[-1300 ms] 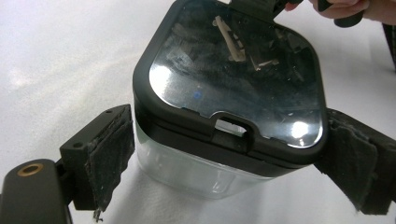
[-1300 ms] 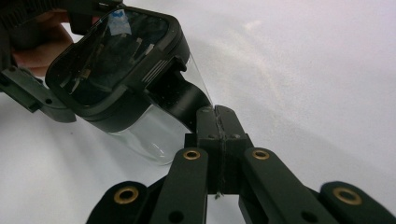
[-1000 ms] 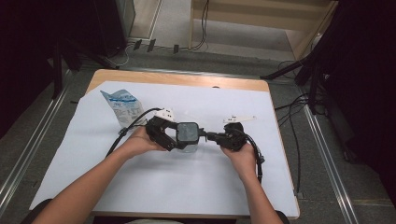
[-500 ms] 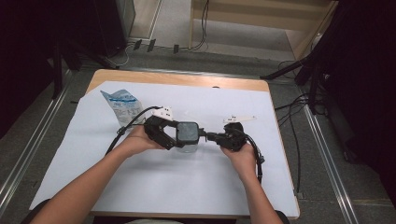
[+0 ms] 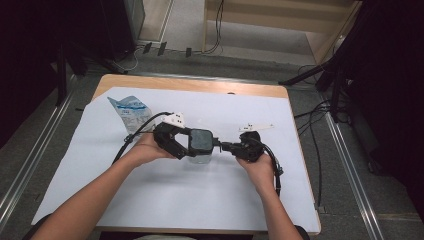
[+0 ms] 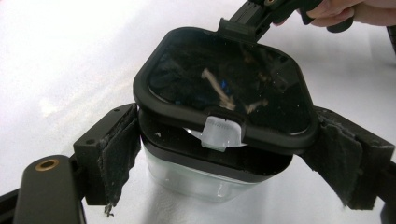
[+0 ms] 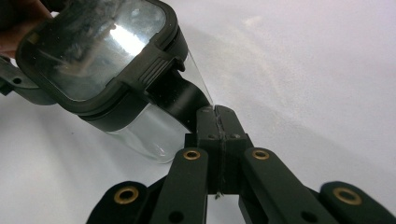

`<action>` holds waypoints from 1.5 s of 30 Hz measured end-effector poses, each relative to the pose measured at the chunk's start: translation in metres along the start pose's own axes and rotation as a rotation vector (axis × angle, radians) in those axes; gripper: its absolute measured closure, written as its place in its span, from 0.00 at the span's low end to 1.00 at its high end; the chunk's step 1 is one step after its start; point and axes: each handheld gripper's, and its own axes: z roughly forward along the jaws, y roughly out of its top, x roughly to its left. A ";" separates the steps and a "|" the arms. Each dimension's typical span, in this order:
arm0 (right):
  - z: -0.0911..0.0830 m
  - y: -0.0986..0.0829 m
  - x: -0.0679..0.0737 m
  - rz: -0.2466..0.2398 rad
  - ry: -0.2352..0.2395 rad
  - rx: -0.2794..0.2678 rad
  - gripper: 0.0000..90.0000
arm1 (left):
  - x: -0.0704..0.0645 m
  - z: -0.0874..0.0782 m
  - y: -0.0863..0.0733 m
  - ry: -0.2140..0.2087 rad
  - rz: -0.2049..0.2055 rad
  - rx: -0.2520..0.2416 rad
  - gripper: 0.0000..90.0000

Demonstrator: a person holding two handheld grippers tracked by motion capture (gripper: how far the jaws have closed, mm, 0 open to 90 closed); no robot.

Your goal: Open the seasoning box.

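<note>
A clear plastic container (image 5: 199,156) with a black lid (image 5: 201,140) stands at mid table. My left gripper (image 5: 192,146) is shut on the container, its padded fingers (image 6: 116,149) pressing the two sides of the body (image 6: 205,184). The lid (image 6: 224,88) sits tilted over the black rim, with a white tab (image 6: 219,133) on its near edge. My right gripper (image 5: 219,145) comes in from the right and is shut on a black latch flap (image 7: 180,100) at the lid's (image 7: 98,46) side. In the right gripper view its fingertips (image 7: 217,116) are pressed together there.
A blue and white packet (image 5: 131,111) lies at the back left of the white table cover (image 5: 150,200). Cables trail from both grippers across the cover. The wooden table edge (image 5: 190,82) runs along the back, with floor and dark stands beyond.
</note>
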 end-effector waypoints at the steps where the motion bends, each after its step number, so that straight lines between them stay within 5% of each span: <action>1: 0.000 0.000 0.000 0.000 0.000 0.000 1.00 | 0.000 -0.001 0.000 -0.002 0.001 -0.002 0.17; 22: -0.001 0.001 -0.001 -0.004 0.006 -0.002 1.00 | -0.001 -0.015 0.004 -0.013 -0.010 0.006 0.24; 31: 0.000 0.004 -0.002 -0.001 0.011 -0.001 1.00 | 0.000 -0.021 0.008 -0.007 -0.048 0.009 0.40; 45: 0.000 0.005 -0.002 -0.003 0.013 -0.002 1.00 | -0.001 -0.023 0.020 -0.072 -0.105 -0.005 0.69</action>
